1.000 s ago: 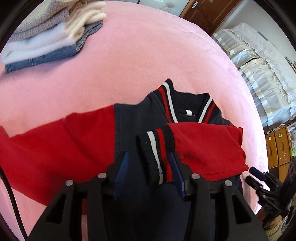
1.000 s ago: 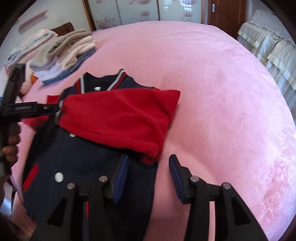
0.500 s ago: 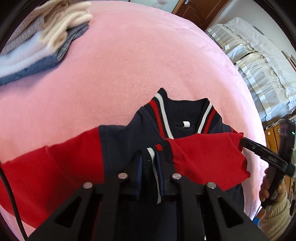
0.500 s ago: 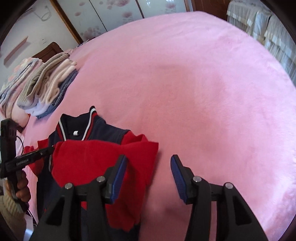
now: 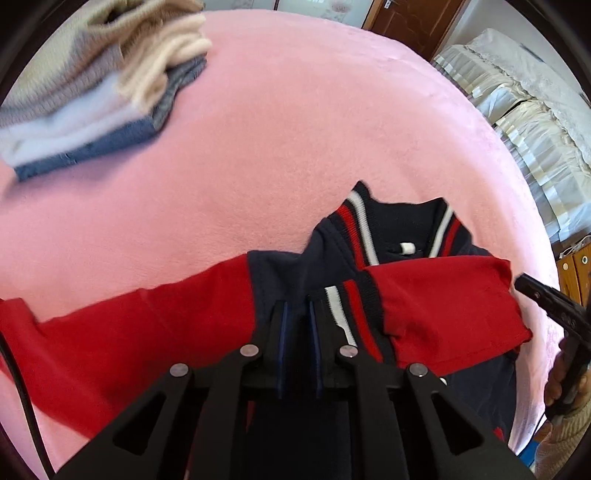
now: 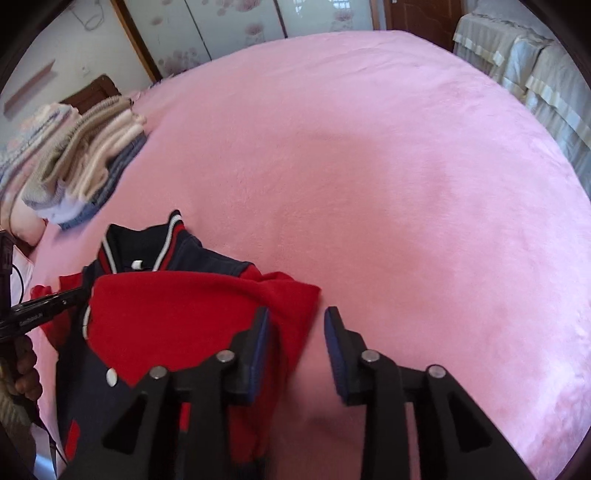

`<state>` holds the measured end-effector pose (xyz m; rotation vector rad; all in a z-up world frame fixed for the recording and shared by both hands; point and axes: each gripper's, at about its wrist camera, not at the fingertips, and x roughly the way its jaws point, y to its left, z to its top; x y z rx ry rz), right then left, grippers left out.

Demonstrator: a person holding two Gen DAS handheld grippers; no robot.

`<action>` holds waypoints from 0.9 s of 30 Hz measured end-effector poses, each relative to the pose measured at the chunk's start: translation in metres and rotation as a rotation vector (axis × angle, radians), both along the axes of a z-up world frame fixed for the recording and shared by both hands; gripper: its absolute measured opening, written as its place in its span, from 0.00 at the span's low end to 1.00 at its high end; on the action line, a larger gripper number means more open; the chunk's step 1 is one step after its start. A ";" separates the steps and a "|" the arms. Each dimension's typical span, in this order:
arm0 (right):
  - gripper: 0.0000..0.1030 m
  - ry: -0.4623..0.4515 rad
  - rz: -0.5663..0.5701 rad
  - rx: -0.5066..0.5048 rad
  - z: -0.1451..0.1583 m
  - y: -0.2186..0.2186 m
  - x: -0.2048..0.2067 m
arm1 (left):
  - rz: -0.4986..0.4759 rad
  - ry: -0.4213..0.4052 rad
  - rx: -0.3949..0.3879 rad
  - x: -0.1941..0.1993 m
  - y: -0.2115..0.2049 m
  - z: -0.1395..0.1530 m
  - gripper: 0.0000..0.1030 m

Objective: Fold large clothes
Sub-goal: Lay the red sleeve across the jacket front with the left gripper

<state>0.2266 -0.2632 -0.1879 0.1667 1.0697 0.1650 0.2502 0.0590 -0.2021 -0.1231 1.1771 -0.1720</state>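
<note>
Home bedrm: pink-blanketed bed (image 6: pixel 406 166), floral wardrobe doors (image 6: pixel 236 33), folded clothes pile (image 5: pixel 92 92).

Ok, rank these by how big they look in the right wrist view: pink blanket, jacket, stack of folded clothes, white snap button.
1. pink blanket, by far the largest
2. jacket, though it sits nearer the camera
3. stack of folded clothes, farther back, so its true size is unsure
4. white snap button, smallest
</note>
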 end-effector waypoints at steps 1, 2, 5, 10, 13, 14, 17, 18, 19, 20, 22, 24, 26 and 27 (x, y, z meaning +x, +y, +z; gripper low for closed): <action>0.32 -0.012 0.006 -0.006 0.004 -0.001 -0.009 | -0.005 -0.003 0.006 0.000 -0.003 0.004 0.09; 0.32 -0.021 0.016 -0.016 0.008 -0.001 -0.018 | -0.025 -0.011 0.008 -0.002 -0.010 0.011 0.09; 0.32 -0.035 0.068 -0.025 0.015 0.006 -0.046 | -0.093 -0.026 0.003 -0.005 -0.037 0.026 0.10; 0.32 -0.097 0.102 -0.056 0.023 0.023 -0.075 | -0.181 -0.021 -0.061 -0.006 -0.092 0.035 0.11; 0.32 -0.110 0.132 -0.041 0.026 0.031 -0.079 | -0.198 -0.004 -0.057 -0.014 -0.105 0.030 0.11; 0.32 -0.114 0.147 -0.037 0.026 0.034 -0.079 | -0.197 0.004 -0.051 -0.017 -0.104 0.027 0.11; 0.32 -0.122 0.185 -0.106 0.021 0.047 -0.077 | -0.163 0.038 -0.045 -0.022 -0.090 0.019 0.11; 0.32 -0.124 0.196 -0.121 0.018 0.050 -0.076 | -0.141 0.050 -0.049 -0.024 -0.082 0.015 0.11; 0.32 -0.126 0.205 -0.122 0.017 0.051 -0.076 | -0.127 0.057 -0.054 -0.023 -0.076 0.011 0.11; 0.31 -0.126 0.216 -0.115 0.016 0.052 -0.076 | -0.114 0.067 -0.061 -0.023 -0.070 0.007 0.11; 0.31 -0.135 0.228 -0.122 0.014 0.054 -0.075 | -0.096 0.089 -0.066 -0.023 -0.061 -0.002 0.11; 0.27 -0.131 0.235 -0.141 0.010 0.056 -0.074 | -0.097 0.103 -0.067 -0.023 -0.058 -0.007 0.11; 0.25 -0.107 0.231 -0.159 0.004 0.055 -0.072 | -0.102 0.101 -0.065 -0.024 -0.060 -0.006 0.11; 0.25 -0.100 0.229 -0.153 0.004 0.052 -0.072 | -0.106 0.098 -0.062 -0.025 -0.060 -0.005 0.11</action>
